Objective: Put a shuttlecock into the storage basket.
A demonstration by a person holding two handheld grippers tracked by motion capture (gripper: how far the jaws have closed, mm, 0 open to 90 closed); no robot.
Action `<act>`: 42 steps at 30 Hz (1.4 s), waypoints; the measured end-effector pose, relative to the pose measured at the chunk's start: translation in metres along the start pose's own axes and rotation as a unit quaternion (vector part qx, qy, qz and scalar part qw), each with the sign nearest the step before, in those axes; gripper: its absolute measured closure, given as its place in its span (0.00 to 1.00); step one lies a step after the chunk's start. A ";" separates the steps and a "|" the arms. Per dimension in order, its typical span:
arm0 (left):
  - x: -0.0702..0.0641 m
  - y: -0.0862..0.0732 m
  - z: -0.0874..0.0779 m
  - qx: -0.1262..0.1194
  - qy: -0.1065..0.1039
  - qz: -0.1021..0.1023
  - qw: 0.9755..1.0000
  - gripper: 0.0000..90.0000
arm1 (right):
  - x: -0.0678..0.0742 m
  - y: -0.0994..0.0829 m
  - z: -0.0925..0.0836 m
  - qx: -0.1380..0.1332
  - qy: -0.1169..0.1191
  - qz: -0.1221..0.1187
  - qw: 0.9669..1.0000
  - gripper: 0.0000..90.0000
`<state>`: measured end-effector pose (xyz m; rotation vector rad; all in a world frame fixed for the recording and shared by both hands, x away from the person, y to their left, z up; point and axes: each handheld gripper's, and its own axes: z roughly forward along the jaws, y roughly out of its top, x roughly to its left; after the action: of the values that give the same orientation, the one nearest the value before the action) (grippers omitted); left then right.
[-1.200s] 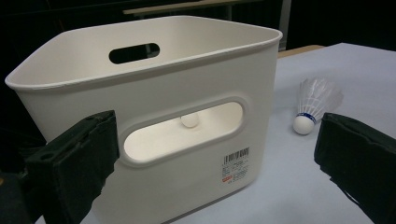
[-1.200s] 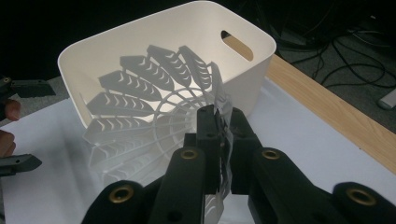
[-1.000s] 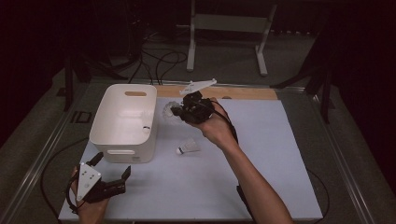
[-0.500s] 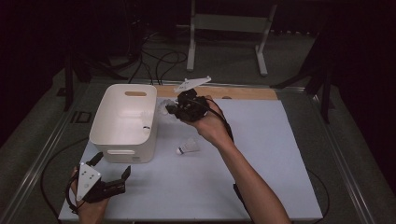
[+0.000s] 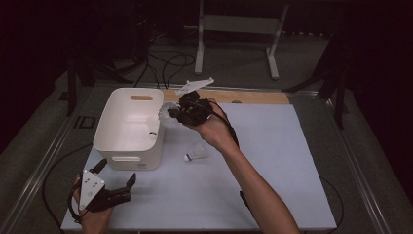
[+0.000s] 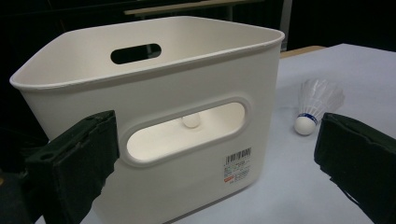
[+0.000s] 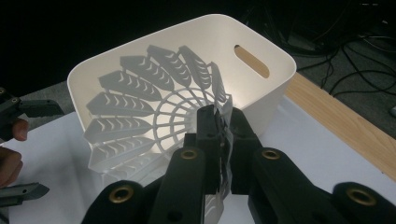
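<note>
A white plastic shuttlecock point(image 7: 154, 107) is pinched by its skirt in my right gripper point(image 7: 219, 119), which is shut on it. In the high view that gripper point(image 5: 173, 113) hovers at the right rim of the white bin point(image 5: 122, 146), with the shuttlecock point(image 5: 163, 121) over the rim. A second shuttlecock point(image 5: 195, 155) lies on the white table surface right of the bin; it also appears in the left gripper view point(image 6: 314, 105). Through the bin's handle hole a round white cork tip point(image 6: 190, 121) shows inside. My left gripper point(image 5: 116, 186) rests open near the front left corner, facing the bin point(image 6: 187, 93).
The white mat point(image 5: 292, 170) has free room to the right and front. A wooden strip point(image 5: 253, 96) runs along the table's far edge. Beyond it are a metal stand point(image 5: 238, 24) and cables on the floor.
My right gripper has edged slightly left with the shuttlecock, closer over the bin's rim. The left gripper has stayed put.
</note>
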<state>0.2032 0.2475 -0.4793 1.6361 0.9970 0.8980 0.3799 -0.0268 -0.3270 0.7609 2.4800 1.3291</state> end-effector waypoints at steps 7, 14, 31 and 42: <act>0.000 0.000 0.000 0.000 0.000 0.000 1.000 0.01 | 0.004 0.006 0.005 0.001 0.003 -0.001 1.000 0.96; 0.000 0.000 0.000 0.000 0.000 0.001 1.000 0.01 | 0.007 0.007 0.015 0.004 0.008 0.000 1.000 0.96; 0.001 0.000 0.000 0.000 0.000 0.001 1.000 0.01 | 0.019 0.015 0.032 0.003 0.022 -0.002 1.000 0.96; 0.001 0.000 0.000 -0.001 0.001 -0.001 1.000 0.01 | 0.024 0.016 0.043 0.007 0.027 0.000 1.000 0.96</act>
<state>0.2031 0.2485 -0.4792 1.6336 0.9982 0.8996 0.3833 0.0236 -0.3369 0.7384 2.5343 1.3502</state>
